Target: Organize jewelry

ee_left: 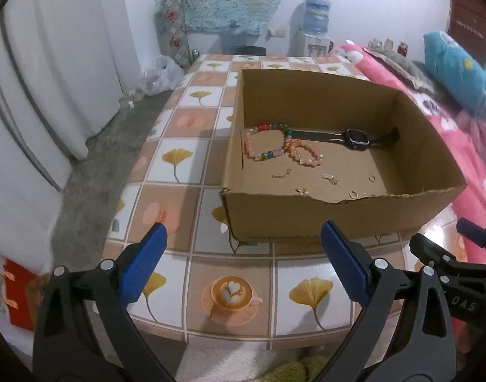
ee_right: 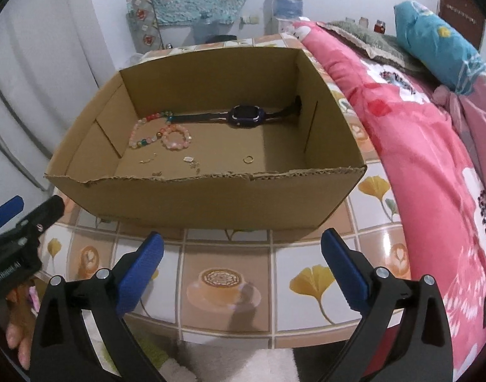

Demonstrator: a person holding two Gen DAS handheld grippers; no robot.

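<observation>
An open cardboard box (ee_left: 332, 219) (ee_right: 211, 200) stands on the tiled table. Inside lie a multicoloured bead bracelet (ee_left: 264, 141) (ee_right: 149, 130), a pink bead bracelet (ee_left: 305, 152) (ee_right: 177, 138), a black watch (ee_left: 354, 138) (ee_right: 246, 116), a gold ring (ee_left: 372, 178) (ee_right: 248, 159) and several small gold pieces (ee_left: 281, 174) (ee_right: 147, 158). My left gripper (ee_left: 243, 232) is open and empty, in front of the box's near wall. My right gripper (ee_right: 242, 238) is open and empty, also before the near wall. The right gripper also shows at the right edge of the left wrist view (ee_left: 449, 254).
The table (ee_left: 192, 156) (ee_right: 230, 286) has a patterned tile cloth. A pink quilt (ee_right: 418, 146) and a blue pillow (ee_right: 433, 38) lie on the bed at the right. White curtains (ee_left: 52, 79) hang at the left over a concrete floor.
</observation>
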